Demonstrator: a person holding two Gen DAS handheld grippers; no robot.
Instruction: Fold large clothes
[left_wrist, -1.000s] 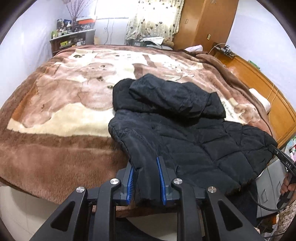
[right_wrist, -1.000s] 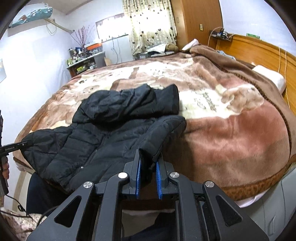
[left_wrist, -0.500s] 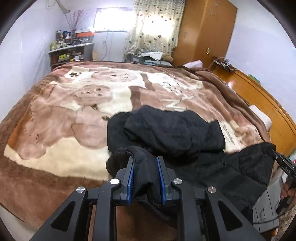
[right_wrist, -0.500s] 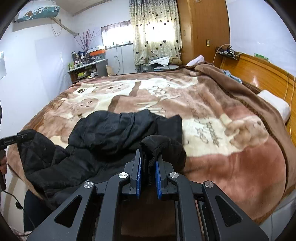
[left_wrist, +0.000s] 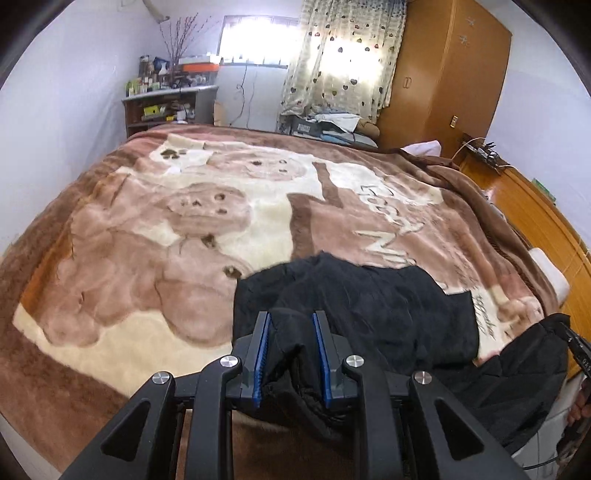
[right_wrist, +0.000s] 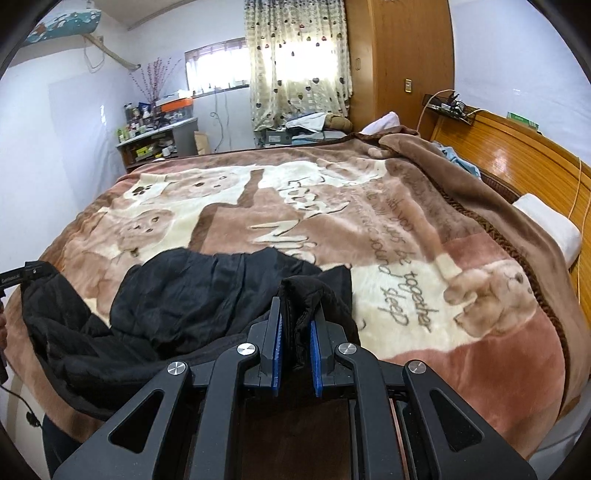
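My left tongs (left_wrist: 290, 347) & right tongs (right_wrist: 295, 343) each clenched on a hem corner of the black puffer jacket (left_wrist: 369, 302), lifted over the bed (left_wrist: 147, 258) blanket to fold the bottom over the top half.

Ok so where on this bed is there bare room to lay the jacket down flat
Free: the wide blanket stretch beyond and left of the jacket, toward the shelf. Crowded: the near edge under the jacket, and the bunched blanket by the headboard.

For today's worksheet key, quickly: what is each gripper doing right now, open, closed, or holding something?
Left gripper: closed on a bunched edge of the black padded jacket.
Right gripper: closed on another edge of the same jacket.
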